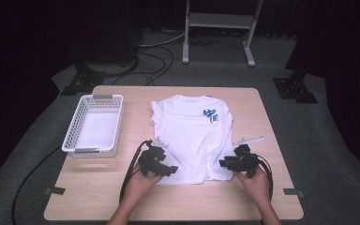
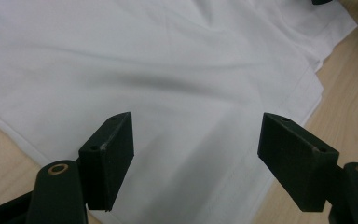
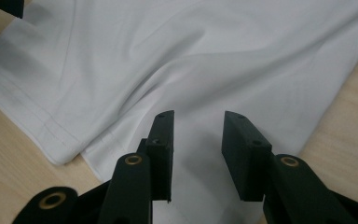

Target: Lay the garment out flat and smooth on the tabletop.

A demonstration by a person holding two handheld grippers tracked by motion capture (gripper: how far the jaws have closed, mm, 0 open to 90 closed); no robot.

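The table (image 1: 98,197) is seen in the high view as a light wooden surface occupying the middle of the frame. A white T-shirt (image 1: 192,136) is laid flat on it, centre to centre-right of the frame, with the collar toward the upper edge and the hem toward the lower edge; its long axis therefore runs from top to bottom of the frame. A blue print (image 1: 210,115) is located on the chest, right of the shirt's midline. A white basket (image 1: 114,123) stands at the left of the frame, well apart from the shirt.

The left tongs (image 1: 157,164) are positioned at the lower left corner of the shirt, and the right tongs (image 1: 236,162) at the lower right corner. Each corner is thus served by the hand nearer to it, and both tools point inward over the hem.

In the left gripper view, the left tongs (image 2: 196,154) are spread wide, with shirt fabric lying between and beyond the jaws and the hem edge running down the right of the frame. No cloth is pinched.

In the right gripper view, the right tongs (image 3: 198,149) are parted by a narrow gap, with fabric beneath it and the hem corner at the lower left of the frame. Whether cloth is caught cannot be told.

The coming move is judged to be a grasp of both hem corners, the hem lying just ahead of each tool.
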